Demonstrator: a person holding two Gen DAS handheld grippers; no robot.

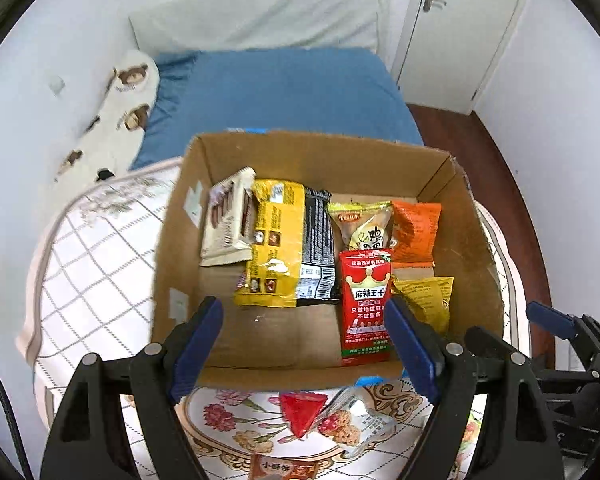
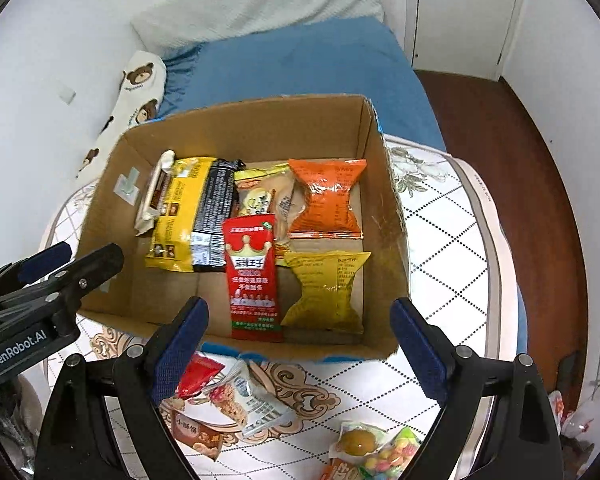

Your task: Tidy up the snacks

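An open cardboard box (image 1: 472, 248) (image 2: 384, 216) stands on a small table. It holds a red packet (image 1: 366, 304) (image 2: 254, 276), a yellow-and-black bag (image 1: 288, 244) (image 2: 192, 216), an orange packet (image 1: 414, 232) (image 2: 328, 200), a yellow packet (image 2: 326, 288) and a cream wafer pack (image 1: 230, 220). My left gripper (image 1: 300, 344) is open and empty above the box's near edge. My right gripper (image 2: 300, 344) is open and empty over the near wall. Loose snacks lie on the table in front: a red packet (image 1: 300, 412) (image 2: 198, 376), a clear cookie pack (image 1: 356, 424) (image 2: 244, 400).
The table has a floral and checked cloth (image 2: 440, 240). More loose snacks lie at the near edge: an egg pack (image 2: 358, 440), a candy bag (image 2: 392, 454), a brown packet (image 2: 198, 436). A blue bed (image 1: 284, 88) lies behind the box; a door (image 1: 460, 20) at the back right.
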